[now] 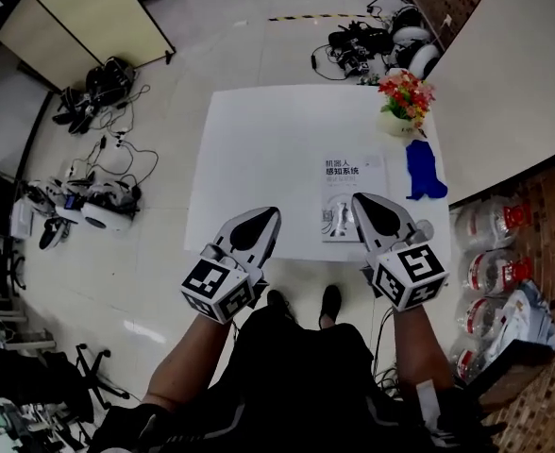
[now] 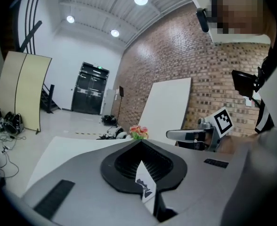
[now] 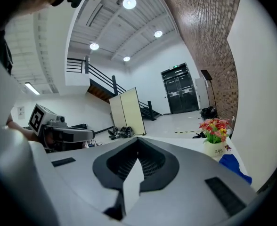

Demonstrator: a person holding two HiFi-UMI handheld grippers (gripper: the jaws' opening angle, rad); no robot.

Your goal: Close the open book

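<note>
Evidently already closed, the book lies cover-up on the counter, right of centre, by the tip of the right claw. Right claw and left claw are both pinched shut, holding nothing, above the near edge. Good practice now: withdraw upward, clear of cover and flowers.
</note>
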